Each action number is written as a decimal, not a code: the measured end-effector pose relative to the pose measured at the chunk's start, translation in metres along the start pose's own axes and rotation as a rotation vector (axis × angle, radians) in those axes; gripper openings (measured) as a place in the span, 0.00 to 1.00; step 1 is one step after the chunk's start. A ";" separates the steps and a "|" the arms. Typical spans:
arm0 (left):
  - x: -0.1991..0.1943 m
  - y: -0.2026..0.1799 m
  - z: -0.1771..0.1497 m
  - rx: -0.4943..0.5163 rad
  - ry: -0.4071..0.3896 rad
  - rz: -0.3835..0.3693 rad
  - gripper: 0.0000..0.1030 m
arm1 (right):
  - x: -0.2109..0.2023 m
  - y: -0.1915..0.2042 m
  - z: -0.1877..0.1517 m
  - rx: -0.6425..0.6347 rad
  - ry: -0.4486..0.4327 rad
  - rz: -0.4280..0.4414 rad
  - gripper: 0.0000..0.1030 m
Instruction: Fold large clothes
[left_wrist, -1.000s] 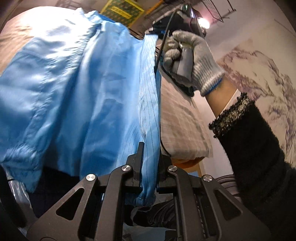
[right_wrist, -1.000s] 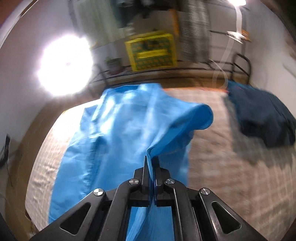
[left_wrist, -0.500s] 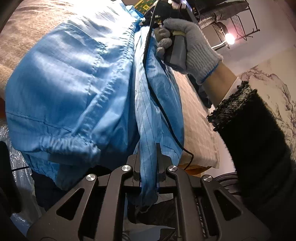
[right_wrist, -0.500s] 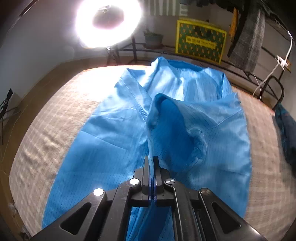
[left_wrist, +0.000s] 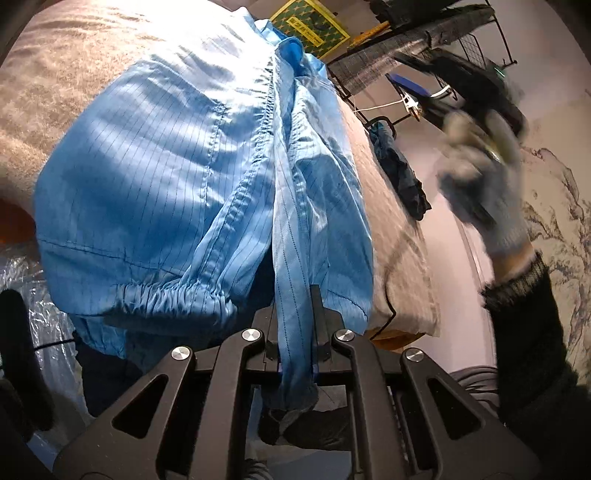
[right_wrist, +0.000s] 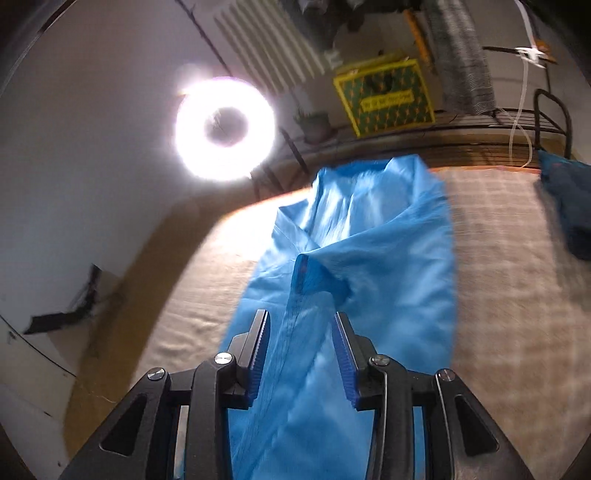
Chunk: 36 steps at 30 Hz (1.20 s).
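A large light-blue pinstriped garment (left_wrist: 177, 177) lies along the bed, its elastic cuff hanging over the near edge. My left gripper (left_wrist: 293, 295) is shut on a narrow strip of its fabric, which drapes down between the fingers. In the right wrist view the same blue garment (right_wrist: 369, 258) is spread lengthwise on the checked beige cover (right_wrist: 517, 295). My right gripper (right_wrist: 301, 328) has its jaws opening; a raised fold of blue cloth stands between them and the pads do not press it. A gloved hand (left_wrist: 480, 177), blurred, holds the right gripper's handle at the upper right.
A dark blue garment (right_wrist: 569, 206) lies bunched at the bed's far right. A ring light (right_wrist: 225, 127) glares beyond the bed's far left corner. A yellow-green crate (right_wrist: 384, 96) and a metal rack (left_wrist: 424, 48) stand behind the bed. Clear plastic wrap (left_wrist: 37, 314) lies below the bed's near edge.
My right gripper's jaws have parted and let go of the blue fold, and that hand has swung away to the right. My left gripper keeps its grip.
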<state>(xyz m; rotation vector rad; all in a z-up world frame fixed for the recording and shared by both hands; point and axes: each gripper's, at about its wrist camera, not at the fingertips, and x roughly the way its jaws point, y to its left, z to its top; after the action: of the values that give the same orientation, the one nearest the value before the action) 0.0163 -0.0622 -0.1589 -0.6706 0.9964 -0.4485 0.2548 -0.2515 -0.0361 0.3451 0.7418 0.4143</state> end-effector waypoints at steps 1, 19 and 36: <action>-0.001 -0.001 -0.001 0.013 0.002 0.005 0.07 | -0.022 -0.002 -0.007 -0.012 -0.011 0.002 0.36; -0.049 -0.036 -0.007 0.255 -0.039 0.188 0.43 | -0.091 -0.048 -0.225 0.016 0.288 0.030 0.45; 0.028 -0.012 0.022 0.158 0.147 0.146 0.05 | -0.041 -0.046 -0.256 0.124 0.438 0.132 0.15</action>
<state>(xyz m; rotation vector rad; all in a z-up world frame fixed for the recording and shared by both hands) 0.0483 -0.0818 -0.1592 -0.4244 1.1283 -0.4471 0.0572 -0.2710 -0.2089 0.4269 1.1796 0.5795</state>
